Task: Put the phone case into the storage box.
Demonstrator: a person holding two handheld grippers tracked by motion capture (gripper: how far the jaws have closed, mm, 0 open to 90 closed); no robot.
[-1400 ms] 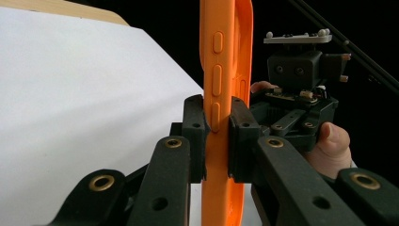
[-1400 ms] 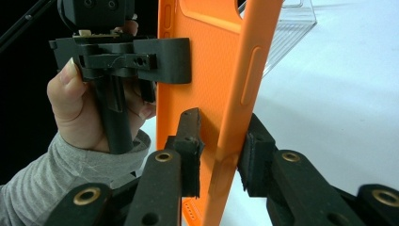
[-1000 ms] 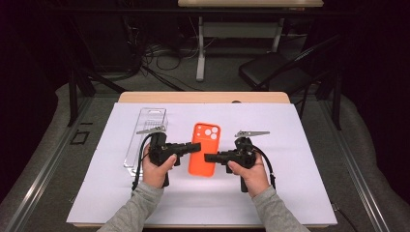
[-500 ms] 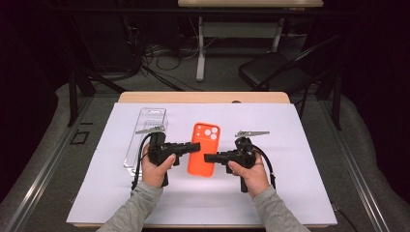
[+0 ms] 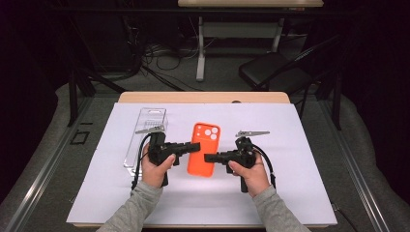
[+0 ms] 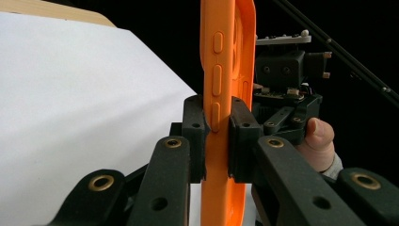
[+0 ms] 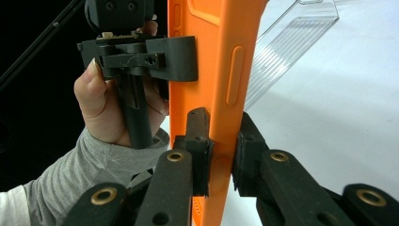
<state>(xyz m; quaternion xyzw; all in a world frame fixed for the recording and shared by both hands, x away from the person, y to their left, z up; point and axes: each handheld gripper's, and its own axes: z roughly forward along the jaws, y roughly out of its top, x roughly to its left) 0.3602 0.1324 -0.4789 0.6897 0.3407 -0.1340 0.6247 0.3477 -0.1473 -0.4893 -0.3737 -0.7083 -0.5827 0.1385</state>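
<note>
The orange phone case [image 5: 203, 149] is held just above the white sheet [image 5: 300, 193] that covers the bench [image 5: 203, 97], near the middle of it, with its camera cut-outs at the far end. It hangs between the two claws, one gripping each long edge.

The left claw [image 5: 194, 147] comes in from the left and reaches across to the case's left edge. In the left gripper view its two black pads [image 6: 195, 126] press on either face of that edge, right at the row of moulded side buttons, so the claw [image 6: 217, 127] is closed down to the thickness of the case [image 6: 221, 66] and has hold of it.

The right claw [image 5: 209, 157] comes in from the right and meets the case's right edge, a little nearer than the left one. In the right gripper view its pads [image 7: 200, 134] sit on both faces of the case [image 7: 216, 56] below a long button slot. Its jaws have just been closing, with the case's edge between them, and they now pinch it [image 7: 221, 141].

Each hand is wrapped round its gripper's handle: the left hand [image 5: 155, 167] and the right hand [image 5: 250, 173], both in grey sleeves.

A clear plastic package [image 5: 145, 133] lies flat on the sheet to the left of the case, beside and partly behind the left gripper; it also shows in the right gripper view beyond the case [image 7: 291, 37].
</note>
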